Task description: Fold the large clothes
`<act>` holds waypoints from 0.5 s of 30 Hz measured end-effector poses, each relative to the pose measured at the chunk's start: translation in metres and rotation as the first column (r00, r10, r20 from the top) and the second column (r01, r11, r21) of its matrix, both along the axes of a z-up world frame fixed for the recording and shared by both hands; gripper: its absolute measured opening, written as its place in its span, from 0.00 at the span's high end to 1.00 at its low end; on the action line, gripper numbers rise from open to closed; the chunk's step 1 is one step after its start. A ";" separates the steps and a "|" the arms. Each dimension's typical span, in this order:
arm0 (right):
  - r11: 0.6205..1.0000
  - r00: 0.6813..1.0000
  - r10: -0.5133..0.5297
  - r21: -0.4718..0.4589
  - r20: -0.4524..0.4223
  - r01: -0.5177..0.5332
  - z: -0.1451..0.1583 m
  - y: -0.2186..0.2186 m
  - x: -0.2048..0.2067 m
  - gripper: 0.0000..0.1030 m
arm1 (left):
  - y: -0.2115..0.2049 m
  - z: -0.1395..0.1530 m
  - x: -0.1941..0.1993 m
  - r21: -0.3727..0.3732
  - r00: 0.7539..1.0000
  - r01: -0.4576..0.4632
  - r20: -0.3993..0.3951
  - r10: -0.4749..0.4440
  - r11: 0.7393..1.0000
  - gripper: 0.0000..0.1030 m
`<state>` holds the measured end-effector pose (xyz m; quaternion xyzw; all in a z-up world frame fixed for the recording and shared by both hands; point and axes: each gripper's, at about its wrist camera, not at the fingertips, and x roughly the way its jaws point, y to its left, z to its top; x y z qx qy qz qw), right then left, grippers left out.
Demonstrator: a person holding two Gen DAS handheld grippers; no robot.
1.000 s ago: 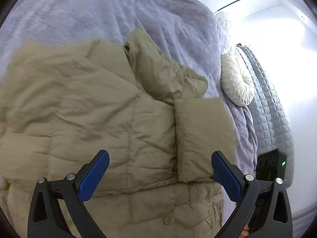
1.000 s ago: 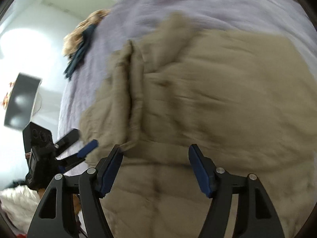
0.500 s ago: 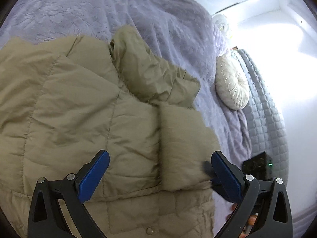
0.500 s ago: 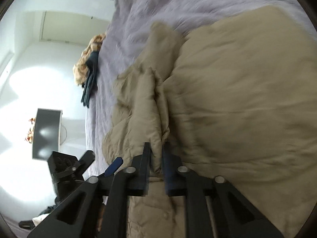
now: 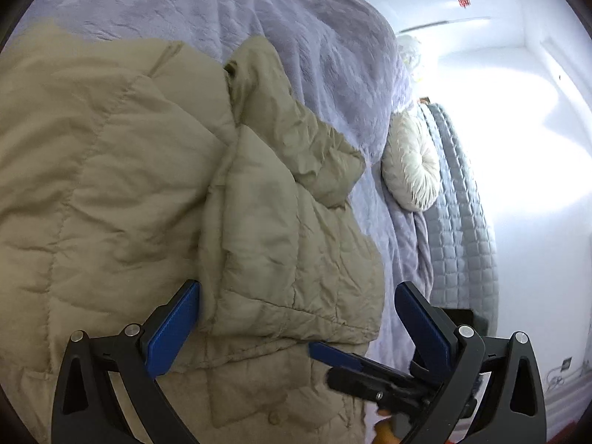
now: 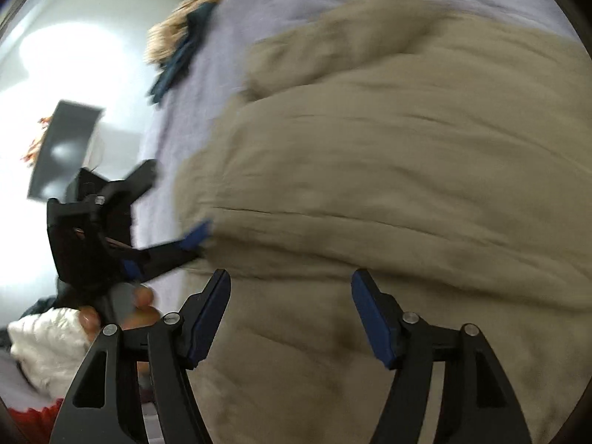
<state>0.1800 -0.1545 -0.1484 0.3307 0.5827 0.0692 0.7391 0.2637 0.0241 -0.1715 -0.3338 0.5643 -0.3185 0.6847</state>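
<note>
Now both grippers (image 5: 296,318) (image 6: 290,310) tilt downward over jacket (image 5: 111,192), jaws apart.

Bare lavender bedspread (image 5: 207,3) beyond the puffy jacket (image 5: 111,185); round cushion (image 5: 412,170) crowding its far edge.

Jacket (image 5: 111,185): I see khaki, quilted
Bedspread (image 5: 314,37): lilac — embossed
Cushion (image 5: 410,170): cream
Pads (image 5: 174,333): blue — my grippers'

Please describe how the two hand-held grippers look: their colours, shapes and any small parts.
Both the left gripper and the right gripper have black plastic frames with triangular cut-outs and small round silver screws at the joints. The jaws carry flat, ribbed blue pads. No cables or printed markings are visible on them.
</note>
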 end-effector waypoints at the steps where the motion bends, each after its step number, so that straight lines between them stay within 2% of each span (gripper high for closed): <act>1: 0.999 0.999 -0.049 -0.022 -0.018 0.049 0.000 -0.018 -0.014 0.31 | -0.004 0.000 0.001 0.015 1.000 0.009 0.010 -0.009 1.000 0.00; 2: 0.996 0.996 -0.088 -0.031 -0.030 0.087 -0.001 -0.031 -0.022 0.31 | -0.007 0.001 0.001 0.035 1.000 0.014 0.018 -0.014 0.999 0.00; 4: 0.973 0.972 -0.229 -0.034 -0.059 0.228 -0.003 -0.076 -0.051 0.31 | -0.014 -0.001 0.003 0.091 0.999 0.020 0.029 -0.023 0.996 0.01; 5: 0.960 0.958 -0.280 -0.022 -0.064 0.279 -0.003 -0.092 -0.063 0.31 | -0.016 -0.001 0.004 0.107 0.999 0.022 0.033 -0.026 0.994 0.09; 6: 0.936 0.934 -0.350 0.000 -0.069 0.351 -0.005 -0.112 -0.074 0.31 | -0.018 -0.002 0.004 0.118 0.999 0.028 0.038 -0.033 0.993 0.29; 7: 0.914 0.912 -0.403 0.022 -0.068 0.406 -0.004 -0.125 -0.084 0.31 | -0.024 -0.002 0.005 0.132 0.998 0.043 0.037 -0.048 0.990 0.38; 9: 0.878 0.879 -0.474 0.055 -0.048 0.476 -0.004 -0.147 -0.091 0.49 | -0.030 0.001 0.003 0.122 0.995 0.077 0.052 -0.084 0.990 0.75; 10: 0.874 0.875 -0.482 0.044 -0.044 0.483 -0.004 -0.154 -0.091 0.77 | -0.032 0.006 0.000 0.124 0.992 0.090 0.075 -0.100 0.988 0.81; 11: 0.878 0.877 -0.478 0.021 -0.041 0.479 -0.004 -0.158 -0.089 0.90 | -0.033 0.012 -0.004 0.142 0.988 0.097 0.105 -0.112 0.985 0.83; 13: 0.898 0.898 -0.440 -0.035 -0.013 0.439 -0.001 -0.163 -0.084 0.91 | -0.033 0.021 -0.013 0.187 0.979 0.101 0.158 -0.132 0.977 0.83; 15: 0.919 0.922 -0.388 -0.086 -0.008 0.386 -0.001 -0.165 -0.080 0.92 | -0.030 0.021 -0.021 0.228 0.977 0.095 0.167 -0.135 0.969 0.83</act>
